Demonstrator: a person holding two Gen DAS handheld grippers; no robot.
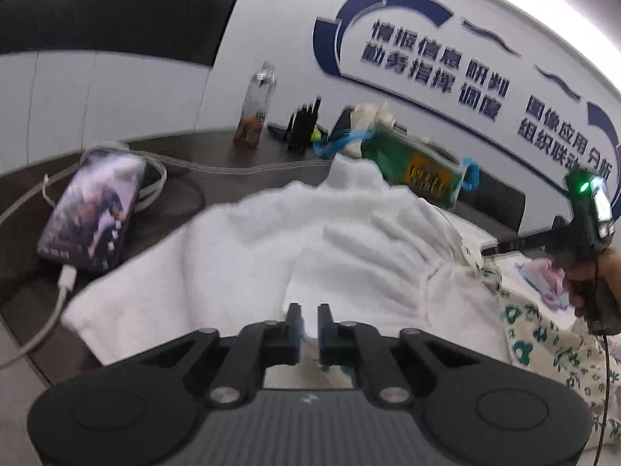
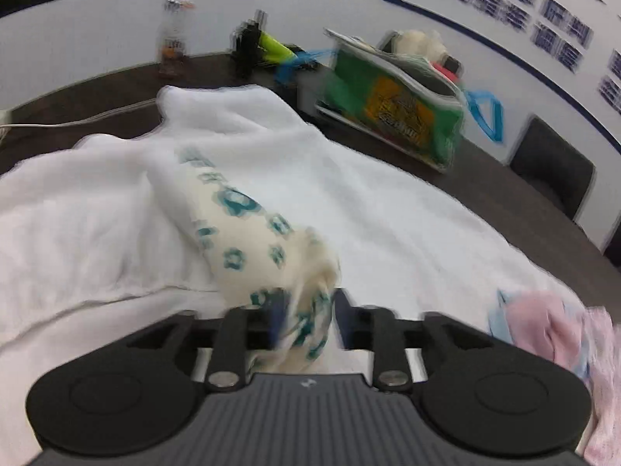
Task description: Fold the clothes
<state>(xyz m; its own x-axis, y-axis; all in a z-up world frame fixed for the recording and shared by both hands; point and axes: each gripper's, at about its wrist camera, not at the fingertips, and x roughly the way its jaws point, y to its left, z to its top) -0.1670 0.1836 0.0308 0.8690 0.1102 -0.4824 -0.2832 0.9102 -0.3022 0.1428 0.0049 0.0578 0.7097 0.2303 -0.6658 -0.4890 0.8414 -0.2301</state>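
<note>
**Fold clothes: grip status and hazards**

My left tongs (image 1: 308,324) are nearly together, pinching a thin edge of the white cloth (image 1: 310,233) between the pads. The white cloth lies spread and rumpled across the dark worktop (image 1: 174,209), filling the centre of both wrist views.

My right tongs (image 2: 306,322) stand partly apart with a bunched end of the flower-print garment (image 2: 240,225) between them. The view is blurred, so I cannot tell whether the pads press on the fabric. The garment runs from the tongs toward 11 o'clock, lying on top of the white cloth.

Hazards, as I judge them:

1. Slip at the right tongs. If the pads are not seated, the bunched print fabric may drop out on a pull, and the fold will collapse.
2. Double pick. The print garment lies on the white cloth; a lift on either side may drag both.
3. Snagging. A phone (image 1: 93,209) and its white cable (image 1: 50,310) lie at 9 o'clock of the left view, touching or just beside the cloth edge. A sweep may pull them.
4. Crowding. A pink item (image 2: 543,326) sits at 3 o'clock of the right tongs; a green bag (image 2: 392,112) and a bottle (image 2: 174,35) stand at the far edge.
</note>
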